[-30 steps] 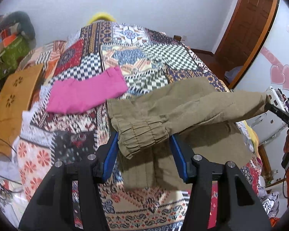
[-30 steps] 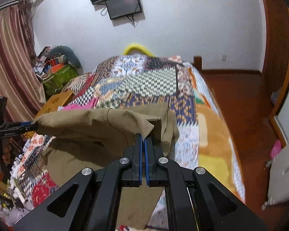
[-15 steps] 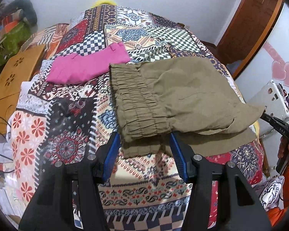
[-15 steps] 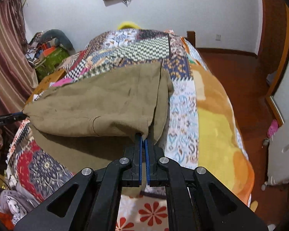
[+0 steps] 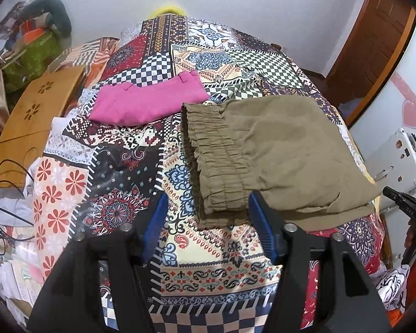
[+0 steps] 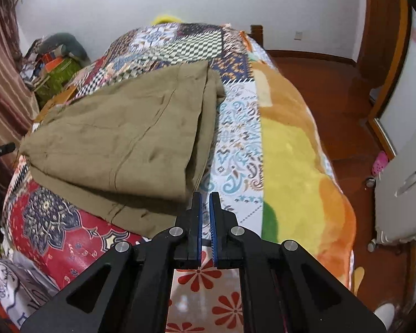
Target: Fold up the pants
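The olive pants (image 5: 277, 149) lie folded on the patterned bedspread (image 5: 119, 194), elastic cuffs and waistband stacked at their left end. My left gripper (image 5: 205, 211) is open, its blue pads either side of the elastic edge, holding nothing. In the right wrist view the pants (image 6: 119, 138) lie flat on the bed. My right gripper (image 6: 205, 202) sits just off their near corner, jaws nearly closed with a thin gap, with no cloth between them. The right gripper also shows in the left wrist view (image 5: 402, 202).
Folded pink pants (image 5: 149, 100) lie farther back on the bed. A wooden board (image 5: 33, 122) leans at the left edge with cables beside it. A white appliance (image 6: 402, 180) and wooden floor (image 6: 332, 88) are to the right of the bed.
Both grippers lowered the pants onto the bed and the fold now lies flat. The right gripper let go of the corner and pulled back. The left gripper stayed open.
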`<state>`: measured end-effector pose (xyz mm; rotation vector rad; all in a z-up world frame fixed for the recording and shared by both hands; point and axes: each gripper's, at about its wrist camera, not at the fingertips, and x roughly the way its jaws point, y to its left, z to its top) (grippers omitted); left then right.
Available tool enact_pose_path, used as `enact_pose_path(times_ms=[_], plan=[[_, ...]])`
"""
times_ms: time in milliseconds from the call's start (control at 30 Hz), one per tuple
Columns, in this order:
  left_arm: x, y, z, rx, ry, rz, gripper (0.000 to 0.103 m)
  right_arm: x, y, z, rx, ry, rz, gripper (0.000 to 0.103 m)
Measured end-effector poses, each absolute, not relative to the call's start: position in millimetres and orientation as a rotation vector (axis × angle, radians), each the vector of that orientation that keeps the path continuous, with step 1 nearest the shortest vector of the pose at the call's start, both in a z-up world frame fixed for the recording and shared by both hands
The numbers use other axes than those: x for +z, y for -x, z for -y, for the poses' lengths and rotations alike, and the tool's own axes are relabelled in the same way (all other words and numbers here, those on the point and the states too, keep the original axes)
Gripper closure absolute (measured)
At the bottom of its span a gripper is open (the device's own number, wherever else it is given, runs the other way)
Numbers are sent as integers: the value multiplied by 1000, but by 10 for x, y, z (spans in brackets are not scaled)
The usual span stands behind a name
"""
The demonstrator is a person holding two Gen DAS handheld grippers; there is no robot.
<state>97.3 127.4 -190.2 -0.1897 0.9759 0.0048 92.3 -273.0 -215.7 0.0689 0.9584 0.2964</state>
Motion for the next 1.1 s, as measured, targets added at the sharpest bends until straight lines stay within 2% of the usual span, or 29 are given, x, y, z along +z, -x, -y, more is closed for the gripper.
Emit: enact_pose_path(times_ms=[67, 133, 200, 633, 700, 800, 933, 1100], plan=[[-1906, -1014, -1231, -6, 189, -977, 39, -2103, -940, 2735, 285, -71, -938, 90], [-1934, -1070, -1191, -16, 192, -985, 38, -2044, -946, 2716, 279, -75, -909, 69], [-1985, -1109, -1159, -17, 195, -997, 37, -2017, -951, 2692, 287, -88, -887, 61], [-2255, -1142, -1045, -29, 219, -1038, 37, -2431, -1068, 2423, 395, -180, -1042, 61], [-2260, -1137, -1036, -29, 218, -1031, 37, -2451, -1064, 2409, 392, -172, -1046, 64], [-2242, -1127, -999, -39, 199, -1018, 46, -2468, -1074, 2418, 371, -137, -1049, 89], [-2178, -1104, -903, -19, 113, -986, 52, -2412, -1022, 2450, 377, -125, -1017, 95], [-2044, -1099, -879, -9, 78, -942, 53, -2245, -992, 2441, 389, -107, -963, 99]])
